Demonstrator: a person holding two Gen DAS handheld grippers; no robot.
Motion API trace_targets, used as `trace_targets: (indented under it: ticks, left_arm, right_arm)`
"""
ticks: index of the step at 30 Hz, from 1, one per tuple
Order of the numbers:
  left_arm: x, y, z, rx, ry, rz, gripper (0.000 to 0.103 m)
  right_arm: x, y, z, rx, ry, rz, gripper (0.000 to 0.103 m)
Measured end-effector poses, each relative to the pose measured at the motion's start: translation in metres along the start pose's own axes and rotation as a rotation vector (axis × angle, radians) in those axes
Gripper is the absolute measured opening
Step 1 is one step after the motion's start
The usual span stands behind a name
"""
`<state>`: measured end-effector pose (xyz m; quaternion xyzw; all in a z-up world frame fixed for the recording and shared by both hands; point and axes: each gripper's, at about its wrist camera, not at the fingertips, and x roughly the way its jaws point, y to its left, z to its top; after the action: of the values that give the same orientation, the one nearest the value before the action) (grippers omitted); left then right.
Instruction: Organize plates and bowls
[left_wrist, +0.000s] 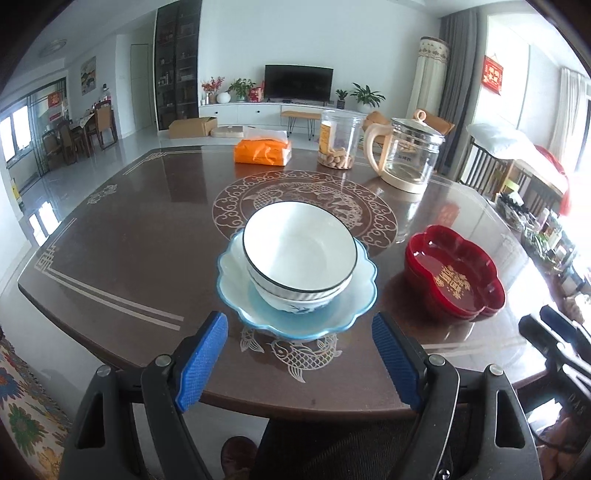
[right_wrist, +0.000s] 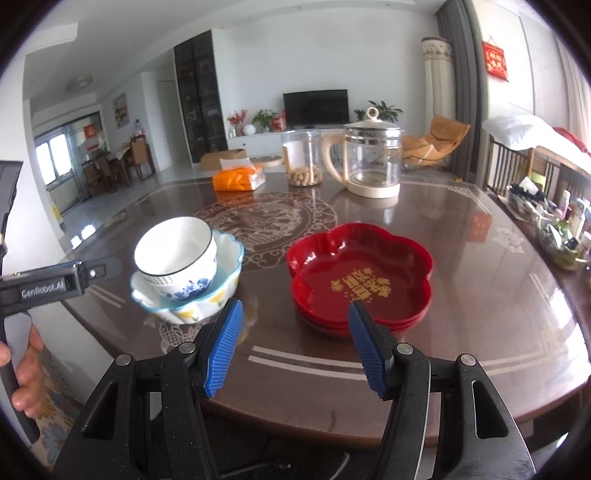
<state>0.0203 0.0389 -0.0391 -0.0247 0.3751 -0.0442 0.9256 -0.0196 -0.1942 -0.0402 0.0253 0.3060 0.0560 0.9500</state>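
Left wrist view: you are holding the left hand-held gripper (left_wrist: 299, 354) open and empty, near the stacked bowls (left_wrist: 299, 254) at bench (left_wrist: 122, 258) centre. Right hand-held gripper (right_wrist: 295, 343) likewise open, facing red plates (right_wrist: 360, 275). Approach rims level, avoid toppling.

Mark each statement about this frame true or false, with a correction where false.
1. Both tools, left and right, are open and hold nothing. True.
2. The white bowl sits alone on the table. False: it is nested in a blue-patterned bowl inside the scalloped blue-rimmed bowl.
3. The red plates form a stack beside the bowls. True.
4. The glass kettle has no lid. False: a lid with a ring knob is on it.
5. The orange tissue pack lies in the red plates. False: it lies on the far side of the table.
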Motion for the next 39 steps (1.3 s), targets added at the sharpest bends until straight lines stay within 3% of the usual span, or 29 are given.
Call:
trace_targets:
  ticks: [5, 9, 12, 14, 17, 22, 33, 39]
  left_arm:
    - [-0.001, -0.012, 0.001, 0.048, 0.01, -0.021, 0.08]
    - [-0.013, -0.016, 0.013, 0.106, -0.033, -0.017, 0.081]
    - [-0.02, -0.016, 0.022, 0.112, -0.051, -0.003, 0.09]
    - [-0.023, -0.014, 0.024, 0.074, -0.051, -0.015, 0.09]
    - [-0.024, -0.013, 0.017, 0.027, -0.032, -0.049, 0.09]
    - [-0.018, -0.02, 0.0, 0.038, 0.013, -0.027, 0.09]
    - [-0.003, -0.019, -0.012, 0.058, 0.087, 0.036, 0.09]
    - [0.014, 0.044, -0.007, -0.098, 0.1, 0.007, 0.089]
  right_arm:
    - [-0.027, -0.027, 0.013, 0.005, 0.067, -0.117, 0.064]
    - [-0.064, -0.045, 0.034, -0.09, 0.023, -0.318, 0.064]
    - [-0.075, -0.052, 0.043, -0.159, 0.06, -0.382, 0.071]
    - [-0.077, -0.052, 0.039, -0.142, 0.062, -0.338, 0.071]
    - [-0.066, -0.052, 0.023, -0.029, 0.078, -0.188, 0.071]
    - [-0.032, -0.05, -0.011, 0.12, 0.175, -0.051, 0.071]
    - [-0.023, -0.034, -0.026, 0.097, 0.208, -0.016, 0.071]
    - [0.007, -0.008, -0.014, 0.089, 0.212, 0.105, 0.071]
